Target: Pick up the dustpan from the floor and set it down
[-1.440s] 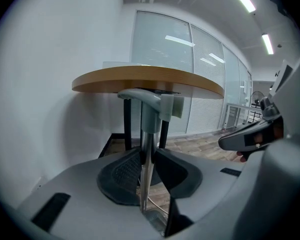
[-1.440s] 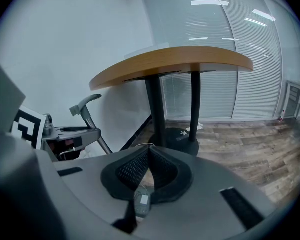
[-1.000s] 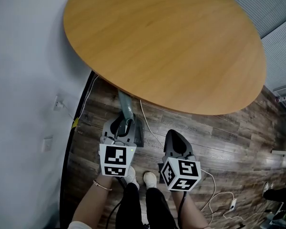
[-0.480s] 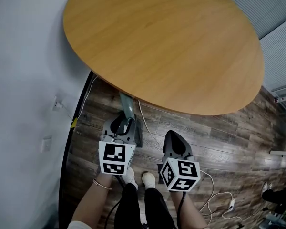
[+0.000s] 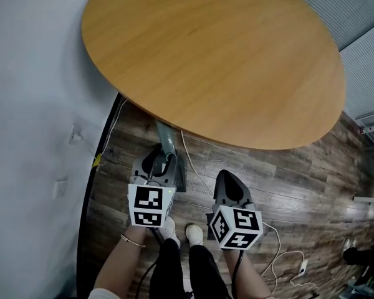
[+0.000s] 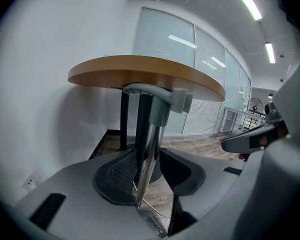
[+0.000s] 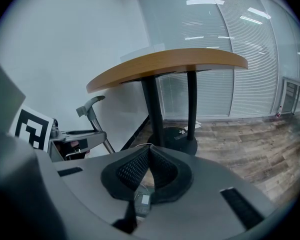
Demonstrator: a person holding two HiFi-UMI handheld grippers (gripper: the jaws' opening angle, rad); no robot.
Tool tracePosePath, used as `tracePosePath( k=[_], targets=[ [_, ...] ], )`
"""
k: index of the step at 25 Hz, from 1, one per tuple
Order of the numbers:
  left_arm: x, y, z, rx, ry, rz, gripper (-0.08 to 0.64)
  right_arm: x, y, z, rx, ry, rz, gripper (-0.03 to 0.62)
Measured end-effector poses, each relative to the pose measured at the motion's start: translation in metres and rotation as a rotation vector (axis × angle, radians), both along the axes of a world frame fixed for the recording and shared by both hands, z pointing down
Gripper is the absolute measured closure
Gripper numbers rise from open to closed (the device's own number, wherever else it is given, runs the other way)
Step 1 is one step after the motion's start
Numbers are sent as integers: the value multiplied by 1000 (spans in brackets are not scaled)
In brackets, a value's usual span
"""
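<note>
The dustpan stands upright on the wood floor by the wall, its grey handle [image 5: 164,139] rising over the dark pan [image 5: 180,174]. My left gripper [image 5: 158,162] is around the handle. In the left gripper view the metal pole [image 6: 149,149] stands between the pads, with a gap to the right pad [image 6: 182,173]; the jaws are opening. The right gripper view shows the handle's top [image 7: 91,105] at the left, beside the left gripper [image 7: 72,139]. My right gripper [image 5: 228,180] hovers over the floor to the right, its pads [image 7: 162,166] meeting at the tips, shut on nothing.
A round wooden table [image 5: 218,55] overhangs the dustpan; its black legs and base [image 7: 179,137] stand just beyond. The white wall [image 5: 31,104] is close on the left. A white cable [image 5: 193,162] runs across the floor. The person's shoes [image 5: 195,232] are below the grippers.
The left gripper's jaws have spread apart around the dustpan handle. Both hands have stayed where they were.
</note>
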State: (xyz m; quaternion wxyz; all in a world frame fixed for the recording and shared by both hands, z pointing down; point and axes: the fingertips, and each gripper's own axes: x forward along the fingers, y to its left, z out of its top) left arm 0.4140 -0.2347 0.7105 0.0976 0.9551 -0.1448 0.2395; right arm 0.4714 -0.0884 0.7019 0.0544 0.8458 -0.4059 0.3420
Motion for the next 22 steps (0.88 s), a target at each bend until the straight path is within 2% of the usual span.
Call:
tracePosePath(
  k=[9, 15, 18, 22],
  targets=[
    [-9, 6, -11, -5, 15, -19, 375, 0, 1, -9, 11, 0, -20, 560],
    [-42, 21, -18, -25, -14, -81, 374, -4, 10, -32, 21, 13, -45, 560],
    [-62, 32, -37, -28, -38, -115, 374, -7, 21, -53, 16, 14, -63, 560],
    [-78, 27, -78, -13, -20, -190, 374, -2, 28, -82, 34, 25, -89, 560]
  ],
)
